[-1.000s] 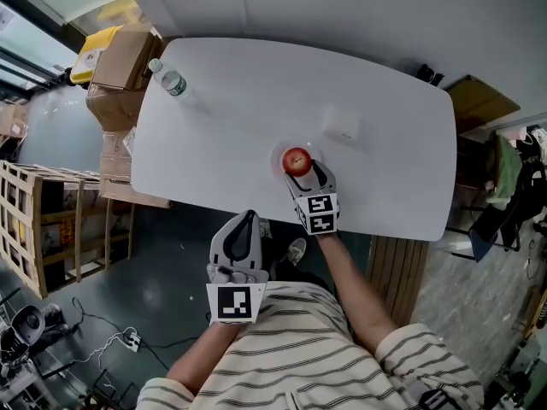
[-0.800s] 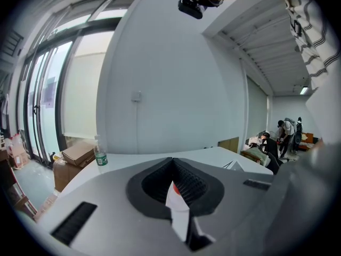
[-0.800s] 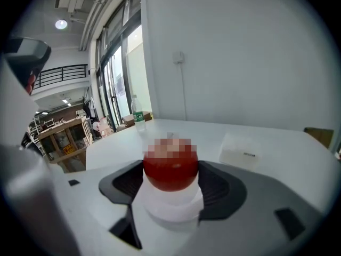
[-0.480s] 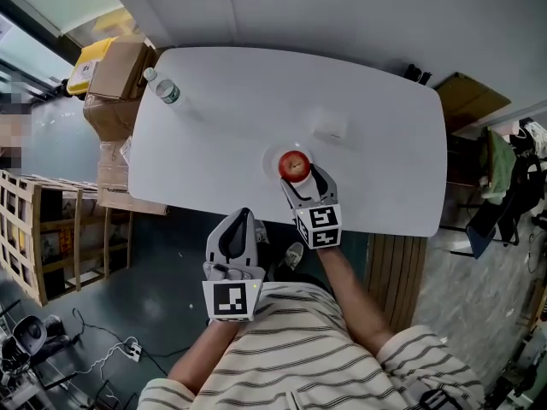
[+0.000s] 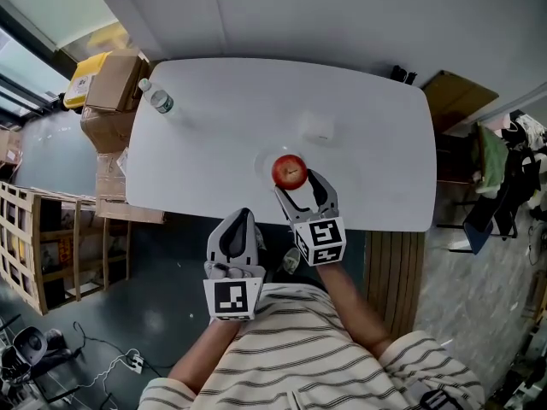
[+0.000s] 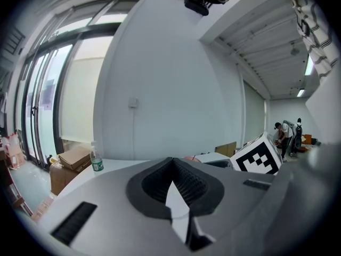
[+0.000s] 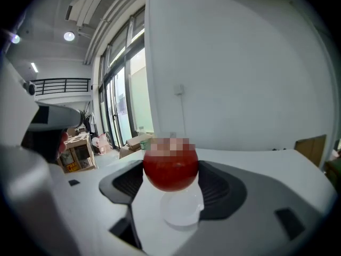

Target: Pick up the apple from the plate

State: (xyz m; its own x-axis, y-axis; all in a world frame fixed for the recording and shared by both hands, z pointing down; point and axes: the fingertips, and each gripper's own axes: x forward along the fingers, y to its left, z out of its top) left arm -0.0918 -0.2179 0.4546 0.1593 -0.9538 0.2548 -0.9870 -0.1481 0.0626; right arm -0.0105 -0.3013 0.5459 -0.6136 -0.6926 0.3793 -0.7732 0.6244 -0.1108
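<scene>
Apple [image 5: 290, 171] hangs just above the plate [image 7: 182, 209]. White table [image 5: 214, 126]; left gripper [image 5: 242, 220] pinched closed, empty, off the near edge; right gripper [image 5: 294, 181] clamped on the apple; water bottle [image 5: 156, 97] upright at far-left corner.

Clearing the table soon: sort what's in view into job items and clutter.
Job: apple, plate, right hand-held gripper closed on the apple.
Lying about: water bottle, small white object, cardboard boxes, idle left hand-held gripper.

a glossy apple [image 5: 290, 171], a smooth matt table [image 5: 214, 126], ribbed dark fingers [image 7: 222, 188].
</scene>
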